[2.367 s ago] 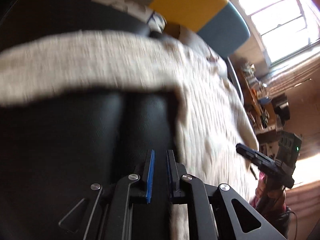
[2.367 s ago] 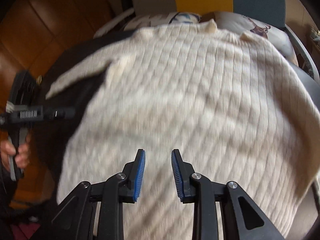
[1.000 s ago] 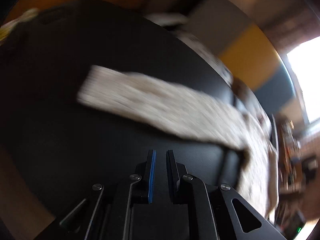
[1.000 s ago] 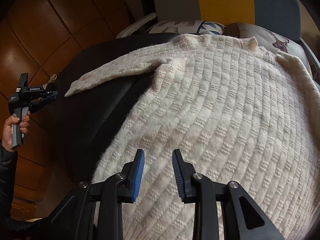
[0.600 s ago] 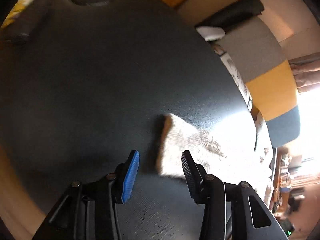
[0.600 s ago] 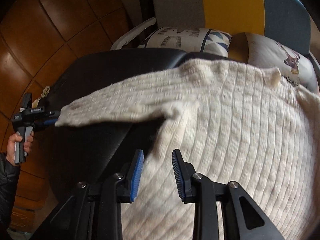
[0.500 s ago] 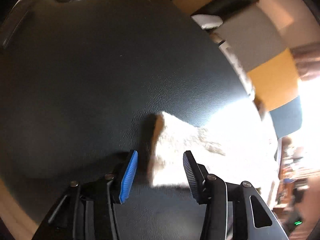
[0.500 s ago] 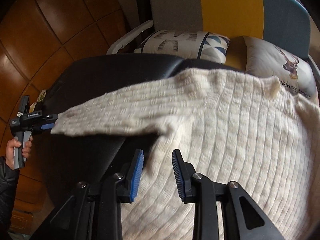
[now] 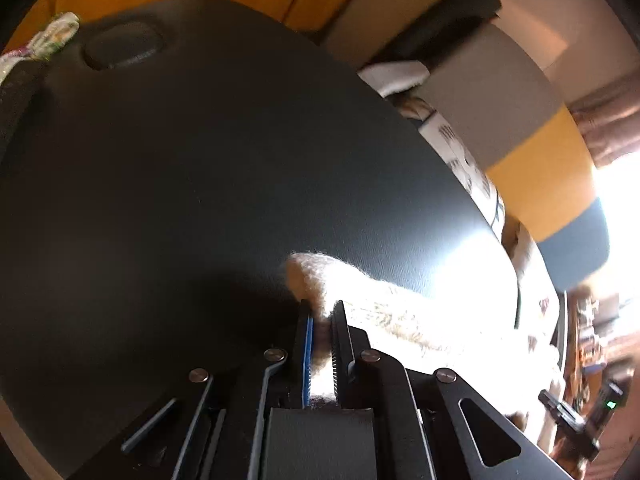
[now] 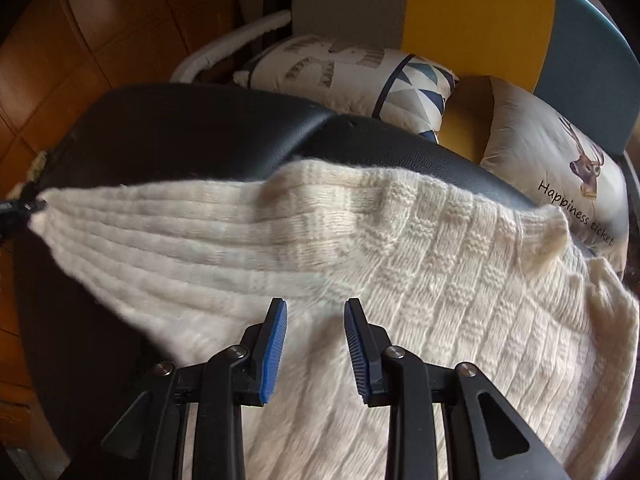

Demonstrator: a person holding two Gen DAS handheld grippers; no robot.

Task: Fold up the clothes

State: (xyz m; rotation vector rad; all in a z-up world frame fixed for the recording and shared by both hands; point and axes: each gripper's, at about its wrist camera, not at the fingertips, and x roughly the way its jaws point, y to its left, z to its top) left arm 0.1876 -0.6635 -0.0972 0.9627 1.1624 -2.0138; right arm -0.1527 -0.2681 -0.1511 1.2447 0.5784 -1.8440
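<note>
One cream ribbed knit sweater [image 10: 420, 280], sleeve [image 9: 384, 312] stretched sideways.

A black padded table [image 10: 208, 128] fills the ground under and ahead of the claw, its leather-like top split by a seam, with a round hollow [image 9: 124, 46] near its far end. Beyond its far edge, ahead of the claw, stands a sofa back [image 10: 472, 12] in grey, yellow and blue panels. Two cushions lean against it: one with a triangle pattern [image 10: 352, 68] straight ahead, one with a deer and the words "Happiness ticket" [image 10: 560, 160] ahead to the right. To the left lies a brown tiled floor [image 10: 60, 40]. A flowered cloth [image 9: 48, 38] sits at the table's far left corner.
</note>
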